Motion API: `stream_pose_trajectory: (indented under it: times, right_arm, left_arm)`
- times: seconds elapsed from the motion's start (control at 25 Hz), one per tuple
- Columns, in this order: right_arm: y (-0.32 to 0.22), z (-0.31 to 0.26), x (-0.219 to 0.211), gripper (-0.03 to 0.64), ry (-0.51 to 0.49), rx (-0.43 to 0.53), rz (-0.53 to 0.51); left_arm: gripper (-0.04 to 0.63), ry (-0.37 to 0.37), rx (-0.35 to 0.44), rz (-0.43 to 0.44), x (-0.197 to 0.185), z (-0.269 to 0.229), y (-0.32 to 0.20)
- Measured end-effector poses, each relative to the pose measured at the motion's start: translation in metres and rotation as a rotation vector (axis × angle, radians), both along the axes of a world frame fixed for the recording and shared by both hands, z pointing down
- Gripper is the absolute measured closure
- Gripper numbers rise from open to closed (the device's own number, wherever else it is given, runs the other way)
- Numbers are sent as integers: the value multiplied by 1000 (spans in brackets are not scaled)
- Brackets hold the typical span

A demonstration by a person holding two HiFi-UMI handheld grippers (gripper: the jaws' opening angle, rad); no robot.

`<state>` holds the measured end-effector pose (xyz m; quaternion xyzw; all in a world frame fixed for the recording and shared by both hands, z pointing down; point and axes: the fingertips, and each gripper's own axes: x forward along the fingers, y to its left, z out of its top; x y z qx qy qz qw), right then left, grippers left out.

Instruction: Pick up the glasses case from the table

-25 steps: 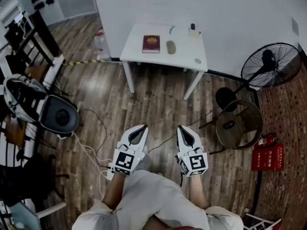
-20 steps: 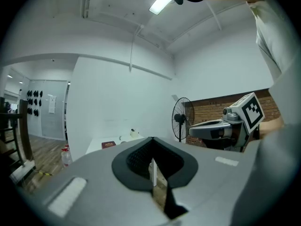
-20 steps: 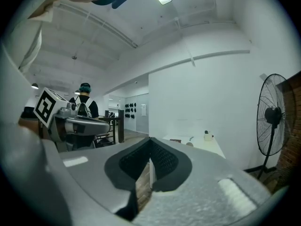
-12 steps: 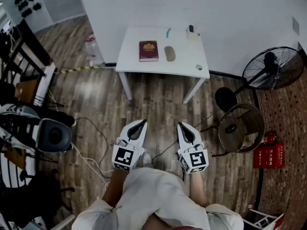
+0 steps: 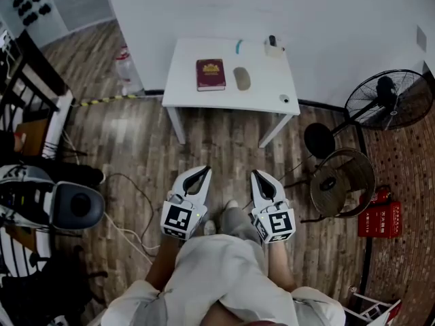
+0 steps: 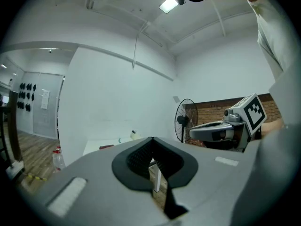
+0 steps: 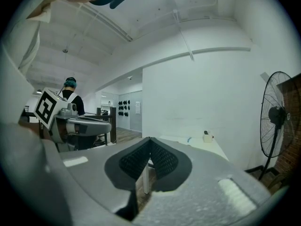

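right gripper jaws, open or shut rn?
Shut. In the right gripper view, the right gripper has its jaws meeting at the tips, with nothing between them.

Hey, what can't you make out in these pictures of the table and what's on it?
Head view: the grey oval thing on the table, likely the glasses case, is too small to confirm.
Head view: the print on the red book is too small to read.
Left gripper view: the left gripper hides most of the table.
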<state>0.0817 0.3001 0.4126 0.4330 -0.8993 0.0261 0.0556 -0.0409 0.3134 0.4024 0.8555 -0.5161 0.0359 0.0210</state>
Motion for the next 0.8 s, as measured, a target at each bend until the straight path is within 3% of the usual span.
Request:
stream_pose_trajectory:
  times: [0.4, 0.8]
  right_arm:
    - [-63, -4, -5, 612, -16, 23, -12]
    - [-159, -7, -6, 612, -32, 11, -58]
  left_arm:
    - [577, -2, 25, -18, -7, -5, -59]
    - [577, -15, 5, -62, -7, -8, -148]
